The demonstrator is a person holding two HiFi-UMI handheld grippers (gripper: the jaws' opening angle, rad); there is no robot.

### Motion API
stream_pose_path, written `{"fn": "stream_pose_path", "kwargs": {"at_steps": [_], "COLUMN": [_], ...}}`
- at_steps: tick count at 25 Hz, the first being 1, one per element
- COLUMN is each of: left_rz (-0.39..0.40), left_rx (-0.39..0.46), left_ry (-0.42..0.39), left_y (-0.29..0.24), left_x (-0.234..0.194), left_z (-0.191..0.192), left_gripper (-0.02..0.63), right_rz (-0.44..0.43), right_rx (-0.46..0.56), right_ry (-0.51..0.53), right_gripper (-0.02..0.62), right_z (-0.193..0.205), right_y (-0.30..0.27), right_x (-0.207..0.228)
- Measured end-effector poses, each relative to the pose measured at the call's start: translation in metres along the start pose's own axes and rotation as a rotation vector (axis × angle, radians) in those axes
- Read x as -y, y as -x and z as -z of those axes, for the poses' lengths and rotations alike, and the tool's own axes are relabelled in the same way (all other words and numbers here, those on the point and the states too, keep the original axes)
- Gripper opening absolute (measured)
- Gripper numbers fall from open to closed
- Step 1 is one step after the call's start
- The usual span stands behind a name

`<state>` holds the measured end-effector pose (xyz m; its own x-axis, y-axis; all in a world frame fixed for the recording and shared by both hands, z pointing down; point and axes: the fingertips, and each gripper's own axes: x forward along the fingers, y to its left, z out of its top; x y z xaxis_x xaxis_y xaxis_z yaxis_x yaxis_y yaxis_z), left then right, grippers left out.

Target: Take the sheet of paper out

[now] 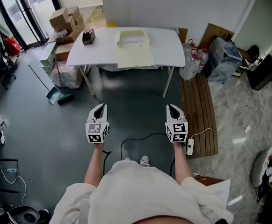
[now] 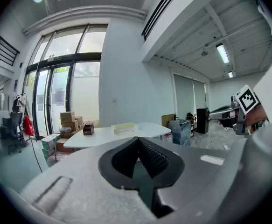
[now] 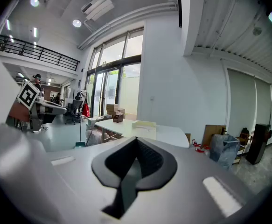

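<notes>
Left gripper (image 1: 98, 108) and right gripper (image 1: 173, 107) were held side by side, well short of the white table (image 1: 170, 50), each with jaws pressed together on nothing. The pale yellow sheet (image 1: 135, 55) was laid flat mid-table, its long axis running from the near edge toward the wall.

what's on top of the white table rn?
A small brown box near the left end, a pale yellow folder in the middle reaching the near edge, and a white tray on the folder's far part. Anything inside the folder or tray is hidden.
</notes>
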<state>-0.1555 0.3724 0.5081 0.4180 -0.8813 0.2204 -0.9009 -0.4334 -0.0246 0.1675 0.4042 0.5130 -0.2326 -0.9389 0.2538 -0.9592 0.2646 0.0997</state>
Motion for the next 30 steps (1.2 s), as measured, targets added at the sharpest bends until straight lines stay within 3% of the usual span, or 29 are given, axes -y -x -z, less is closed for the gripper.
{"fn": "stream_pose_path", "kwargs": {"at_steps": [30], "left_rz": [-0.046], "left_rx": [-0.011], "left_ry": [-0.019], "left_y": [-0.034], "left_x": [0.05], "left_z": [0.001], "left_gripper": [0.006], "right_rz": [-0.104], "right_rx": [0.024], "right_ry": [-0.01], "right_gripper": [0.002], "right_z": [0.021], "right_y": [-0.018], "right_x": [0.036]}}
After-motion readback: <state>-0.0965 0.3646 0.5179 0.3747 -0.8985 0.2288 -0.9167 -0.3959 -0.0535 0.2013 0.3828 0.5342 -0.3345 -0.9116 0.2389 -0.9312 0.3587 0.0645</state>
